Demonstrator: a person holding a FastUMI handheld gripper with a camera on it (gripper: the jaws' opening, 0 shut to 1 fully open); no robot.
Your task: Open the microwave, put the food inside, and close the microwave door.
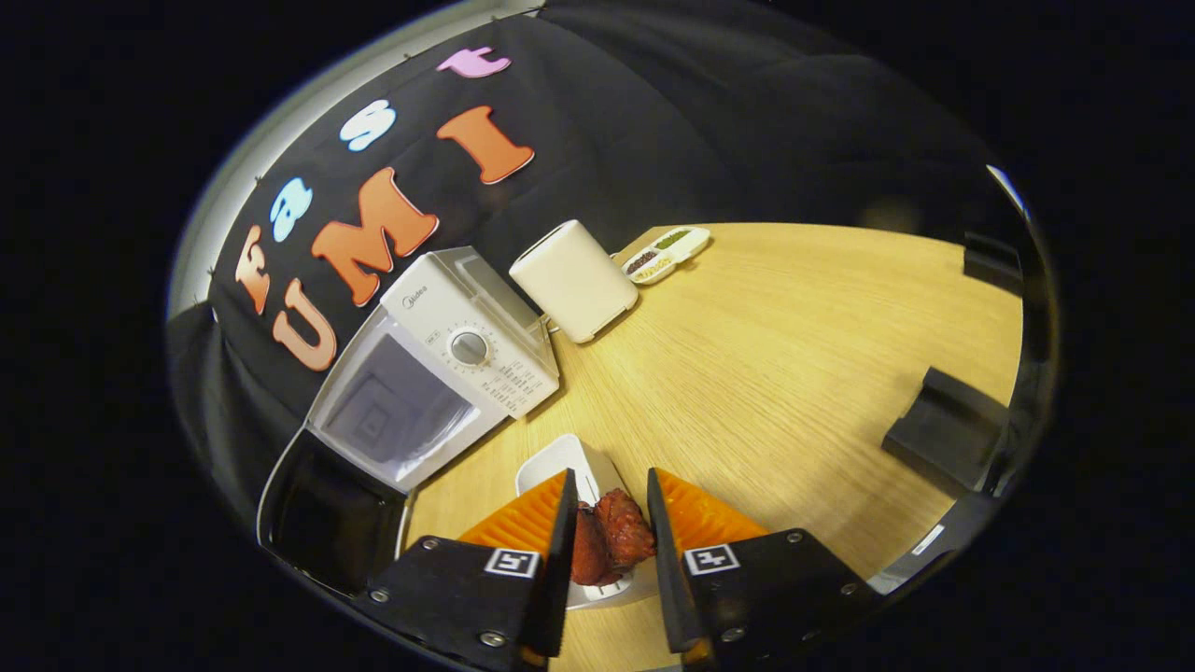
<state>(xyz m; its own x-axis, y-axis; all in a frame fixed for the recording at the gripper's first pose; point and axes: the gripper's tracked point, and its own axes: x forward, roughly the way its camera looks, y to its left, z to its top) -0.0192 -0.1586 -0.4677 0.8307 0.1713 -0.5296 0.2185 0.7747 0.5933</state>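
Observation:
A white microwave lies beyond the fingers to the left, its cavity exposed. Its dark-glass door is swung wide open beside my left finger. A reddish-brown piece of food sits between the two fingers of my gripper, and both fingers touch its sides. Under and just ahead of the food is a small white dish on the wooden table.
A cream box-shaped appliance stands right of the microwave. Behind it lies a white divided dish with grains. Two black blocks sit along the table's right side.

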